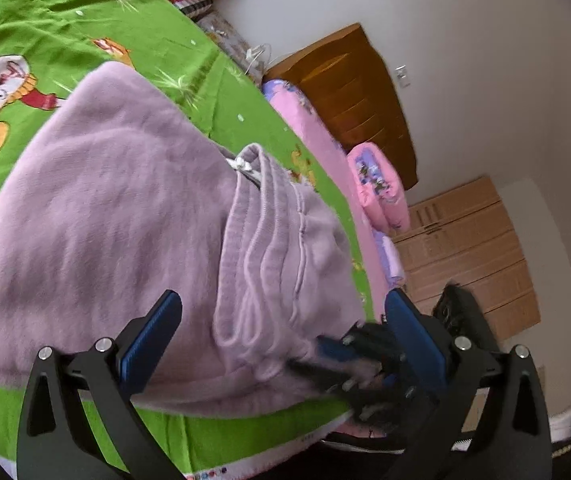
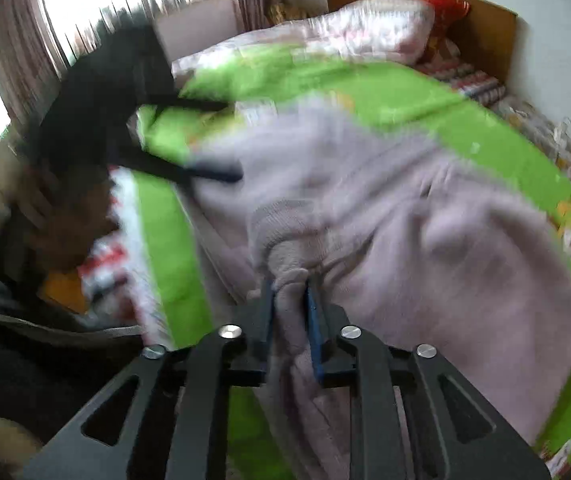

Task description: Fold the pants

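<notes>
I see the pants (image 1: 125, 216) as soft, matt lilac fleece with a fuzzy nap, a ribbed knit waistband (image 1: 269, 232) and a thin cloth drawstring (image 1: 251, 284). Under them the green bedsheet (image 1: 85, 20) looks like smooth printed cotton. My left gripper (image 1: 281, 340) is matt black plastic with bright metal screws and ridged blue rubbery pads, and the headboard (image 1: 349, 92) behind is glossy varnished wood beside plain brown cardboard boxes (image 1: 469, 248).
</notes>
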The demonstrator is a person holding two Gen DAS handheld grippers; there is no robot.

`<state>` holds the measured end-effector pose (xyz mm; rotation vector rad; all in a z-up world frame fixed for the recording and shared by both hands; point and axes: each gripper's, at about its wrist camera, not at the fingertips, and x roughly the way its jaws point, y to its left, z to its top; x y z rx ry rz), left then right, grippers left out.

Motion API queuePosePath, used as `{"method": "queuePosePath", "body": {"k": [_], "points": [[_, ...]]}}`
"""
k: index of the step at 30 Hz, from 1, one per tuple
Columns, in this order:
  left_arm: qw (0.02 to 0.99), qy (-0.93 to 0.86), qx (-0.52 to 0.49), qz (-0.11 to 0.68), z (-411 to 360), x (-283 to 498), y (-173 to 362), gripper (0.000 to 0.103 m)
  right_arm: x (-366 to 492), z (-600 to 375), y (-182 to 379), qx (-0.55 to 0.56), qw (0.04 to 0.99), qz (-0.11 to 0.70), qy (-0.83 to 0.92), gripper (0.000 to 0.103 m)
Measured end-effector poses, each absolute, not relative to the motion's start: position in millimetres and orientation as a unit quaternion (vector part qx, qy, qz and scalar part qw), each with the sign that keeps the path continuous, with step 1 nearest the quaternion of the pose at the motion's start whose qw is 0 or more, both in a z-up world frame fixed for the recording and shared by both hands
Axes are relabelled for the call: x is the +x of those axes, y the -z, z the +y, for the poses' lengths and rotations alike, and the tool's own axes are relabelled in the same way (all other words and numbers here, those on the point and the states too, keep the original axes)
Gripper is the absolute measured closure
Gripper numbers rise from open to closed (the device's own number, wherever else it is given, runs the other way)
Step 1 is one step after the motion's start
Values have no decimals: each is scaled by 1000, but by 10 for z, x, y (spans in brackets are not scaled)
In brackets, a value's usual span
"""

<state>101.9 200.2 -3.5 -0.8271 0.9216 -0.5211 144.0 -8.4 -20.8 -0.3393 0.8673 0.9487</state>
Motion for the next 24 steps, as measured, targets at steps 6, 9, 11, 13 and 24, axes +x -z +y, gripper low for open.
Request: {"method": "queuePosePath", "body": {"k": [6,9,11,13,24], "points": [[786,240,-374,428,1995,1091,-7,2,1297,-111,176,-186,784,403,-434,29],[786,235,-373,433,2003,1096,14,2,1267,-145,243,-219,791,393,-415,52],[787,235,-369,435,1989,1089,11,2,1272,-188,222,-222,792,388,-415,62],[788,236,-365,437,1957,1094,-10,2,1256,-207,202,-229,795,375,-418,76],[688,333,-428,482,1737,1401,70,2,1427,-692,-172,-55,817,347,-456,82]]}}
